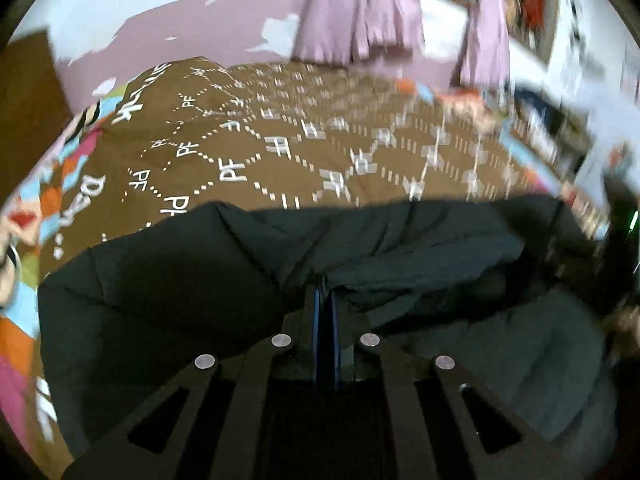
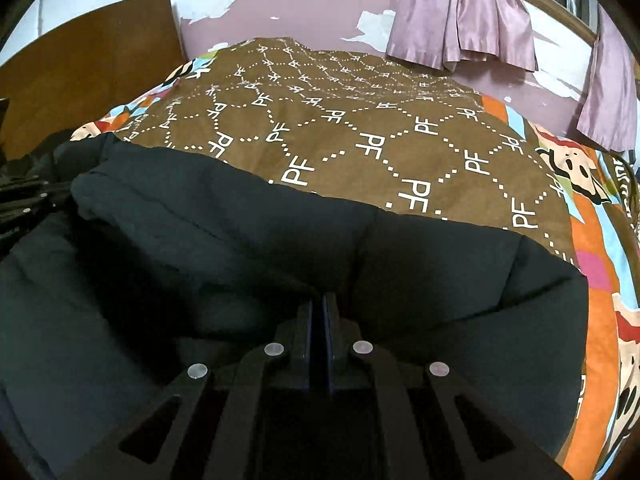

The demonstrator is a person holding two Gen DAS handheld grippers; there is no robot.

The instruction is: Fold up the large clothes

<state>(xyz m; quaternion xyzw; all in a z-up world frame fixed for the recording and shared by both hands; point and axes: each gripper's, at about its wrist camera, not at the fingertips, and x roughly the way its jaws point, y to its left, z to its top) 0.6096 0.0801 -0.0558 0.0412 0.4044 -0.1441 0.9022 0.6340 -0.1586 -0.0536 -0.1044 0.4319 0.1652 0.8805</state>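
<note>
Just ahead of both pairs of tongs, a big dark padded jacket [image 2: 280, 248] lies spread over the near part of a bed, on a brown bedcover [image 2: 360, 128] printed with white letters. The left gripper [image 1: 325, 294] has its fingers drawn together on a ridge of the jacket's cloth, which puckers up right at the tips. The right gripper [image 2: 318, 300] is likewise pinched shut on a fold of the same fabric. To my eye each hand has taken one spot along the near side, so the garment can be lifted evenly and carried over itself without sagging in the middle; that would be the start of a fold, not its end.

Beyond the tongs the jacket's far edge runs across the cover in a soft, puffy line. Its surface is matte, quilted in broad panels, creased where the tips bite. It looks bulky and springy, likely to resist lying flat.
</note>
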